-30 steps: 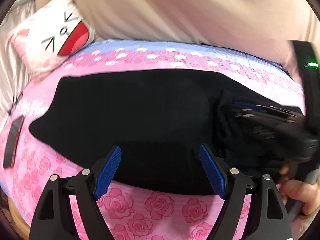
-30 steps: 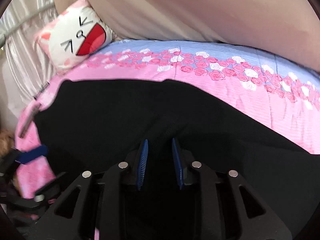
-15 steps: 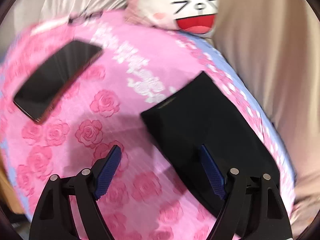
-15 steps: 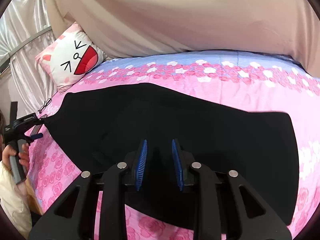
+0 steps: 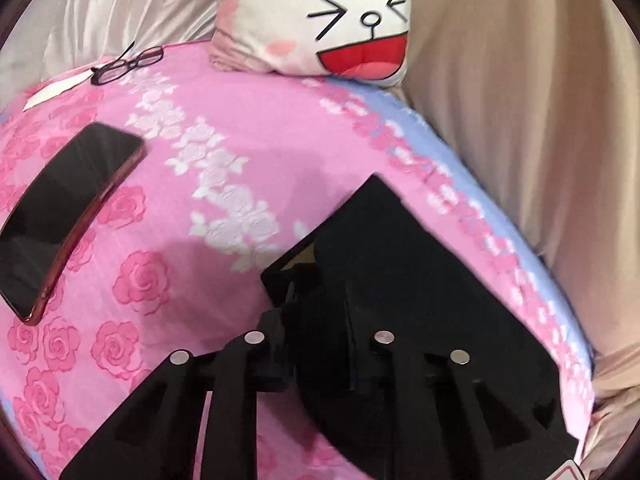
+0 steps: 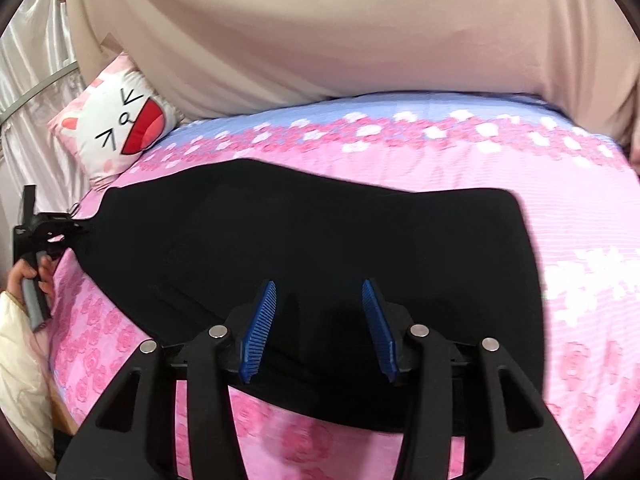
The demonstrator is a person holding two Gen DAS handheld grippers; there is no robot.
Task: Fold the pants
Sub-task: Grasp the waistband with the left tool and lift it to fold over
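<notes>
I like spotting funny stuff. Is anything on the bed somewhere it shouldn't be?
Yes. A phone and a pair of glasses lie loose on the bed, odd things on a folding surface. Both sit apart from the pants, so nothing is squashed.

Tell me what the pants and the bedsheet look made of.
Pants: matte black, likely soft knit or cotton; they lie limp and show no sheen. Bedsheet: thin woven-looking fabric, probably cotton or polyester, with printed pink roses and a faint ribbed texture.

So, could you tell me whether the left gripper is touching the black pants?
Touching. In the left wrist view the left gripper is shut on the corner of the black pants.
</notes>
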